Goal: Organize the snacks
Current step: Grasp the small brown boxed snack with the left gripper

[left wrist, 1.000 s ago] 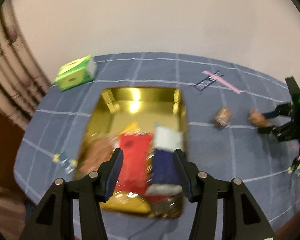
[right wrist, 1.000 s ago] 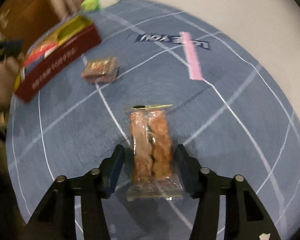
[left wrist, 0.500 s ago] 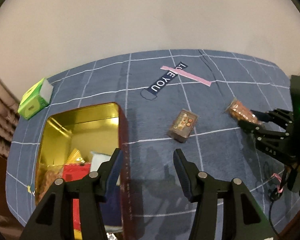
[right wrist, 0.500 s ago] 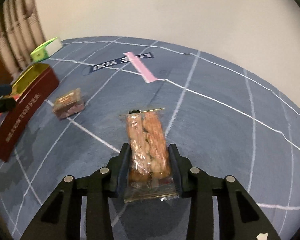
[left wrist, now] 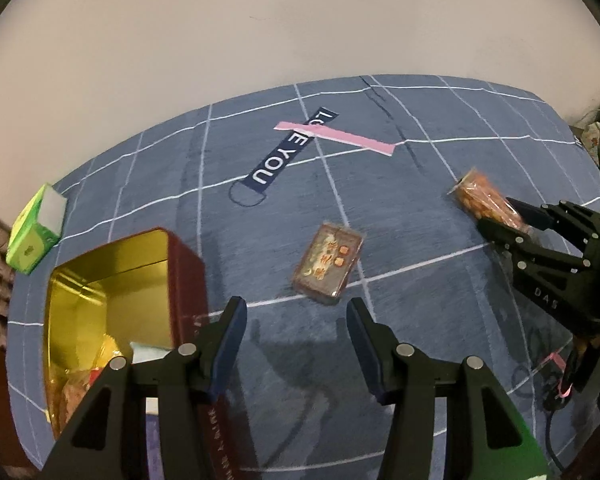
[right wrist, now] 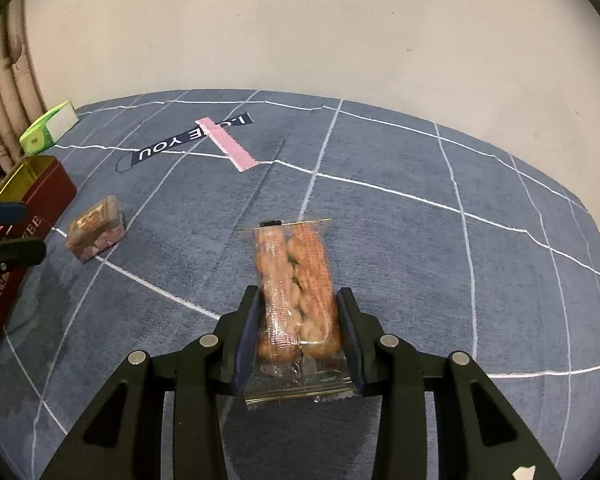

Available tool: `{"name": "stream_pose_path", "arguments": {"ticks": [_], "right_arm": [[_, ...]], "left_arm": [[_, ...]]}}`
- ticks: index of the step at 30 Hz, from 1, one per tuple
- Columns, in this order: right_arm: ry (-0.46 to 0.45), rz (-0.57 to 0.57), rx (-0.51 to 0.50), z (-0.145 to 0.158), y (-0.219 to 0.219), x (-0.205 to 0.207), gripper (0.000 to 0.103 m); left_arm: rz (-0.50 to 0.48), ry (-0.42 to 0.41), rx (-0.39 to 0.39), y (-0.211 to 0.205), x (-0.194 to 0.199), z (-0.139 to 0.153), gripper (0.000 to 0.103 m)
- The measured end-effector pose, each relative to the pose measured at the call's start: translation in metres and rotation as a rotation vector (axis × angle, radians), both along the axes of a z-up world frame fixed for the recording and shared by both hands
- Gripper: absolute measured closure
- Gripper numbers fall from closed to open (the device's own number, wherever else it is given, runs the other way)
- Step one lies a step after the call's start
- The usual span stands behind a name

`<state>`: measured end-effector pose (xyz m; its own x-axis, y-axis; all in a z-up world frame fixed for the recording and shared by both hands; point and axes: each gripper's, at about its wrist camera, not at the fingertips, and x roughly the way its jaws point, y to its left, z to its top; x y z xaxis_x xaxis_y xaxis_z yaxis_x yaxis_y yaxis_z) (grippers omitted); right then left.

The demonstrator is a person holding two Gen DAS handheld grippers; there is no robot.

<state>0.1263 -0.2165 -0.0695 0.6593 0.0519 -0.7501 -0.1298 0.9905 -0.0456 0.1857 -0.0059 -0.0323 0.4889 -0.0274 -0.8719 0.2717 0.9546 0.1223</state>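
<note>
My right gripper is shut on a clear packet of orange-brown crackers, held just above the blue checked cloth; the packet also shows in the left wrist view. My left gripper is open and empty, just in front of a small wrapped snack box lying on the cloth, which also shows in the right wrist view. An open red tin with a gold inside holds several snacks at the left; it also shows in the right wrist view.
A green and white carton lies at the far left edge of the cloth. A dark "LOVE YOU" strap and a pink strip lie near the back. A wall stands behind the table. Cables hang at the right edge.
My left gripper has swung right, away from over the tin, and now faces the small snack box. My right gripper has closed on the cracker packet and lifted it slightly.
</note>
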Motion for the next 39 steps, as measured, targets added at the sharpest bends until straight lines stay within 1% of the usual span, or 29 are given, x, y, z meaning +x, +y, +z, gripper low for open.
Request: {"name": "stream_pose_path", "arguments": {"ticks": [4,15,22,25,30,31,32,33,36,39], "right_arm": [[-0.014,-0.009,-0.001,0.000,0.001,-0.001,0.068],[-0.013,-0.006,0.006,-0.002,0.002,0.000,0.067],[-0.013,-0.006,0.007,-0.001,0.001,0.000,0.066],[-0.013,-0.007,0.007,-0.001,0.001,-0.001,0.066],[-0.013,-0.006,0.007,-0.001,0.001,0.000,0.066],[-0.013,-0.007,0.007,-0.001,0.001,0.000,0.066],[-0.013,-0.007,0.007,-0.001,0.001,0.000,0.066],[-0.013,-0.007,0.007,-0.001,0.001,0.000,0.066],[-0.013,-0.007,0.007,-0.001,0.001,0.000,0.066],[-0.013,-0.007,0.007,-0.001,0.002,0.000,0.066]], "left_arm": [[-0.017,0.016,-0.017,-0.002,0.006,-0.003,0.050],[-0.059,0.077,0.001,-0.015,0.025,-0.019,0.050],[-0.033,0.116,-0.017,-0.014,0.041,-0.029,0.050],[-0.041,0.118,-0.008,-0.017,0.044,-0.032,0.050],[-0.041,0.075,0.032,-0.024,0.044,-0.033,0.050],[-0.038,0.072,0.035,-0.024,0.045,-0.033,0.052],[-0.039,0.073,0.031,-0.025,0.044,-0.033,0.063],[-0.042,0.078,0.024,-0.025,0.043,-0.033,0.066],[-0.047,0.075,0.067,-0.029,0.040,-0.033,0.066],[-0.049,0.079,0.077,-0.031,0.038,-0.032,0.067]]}}
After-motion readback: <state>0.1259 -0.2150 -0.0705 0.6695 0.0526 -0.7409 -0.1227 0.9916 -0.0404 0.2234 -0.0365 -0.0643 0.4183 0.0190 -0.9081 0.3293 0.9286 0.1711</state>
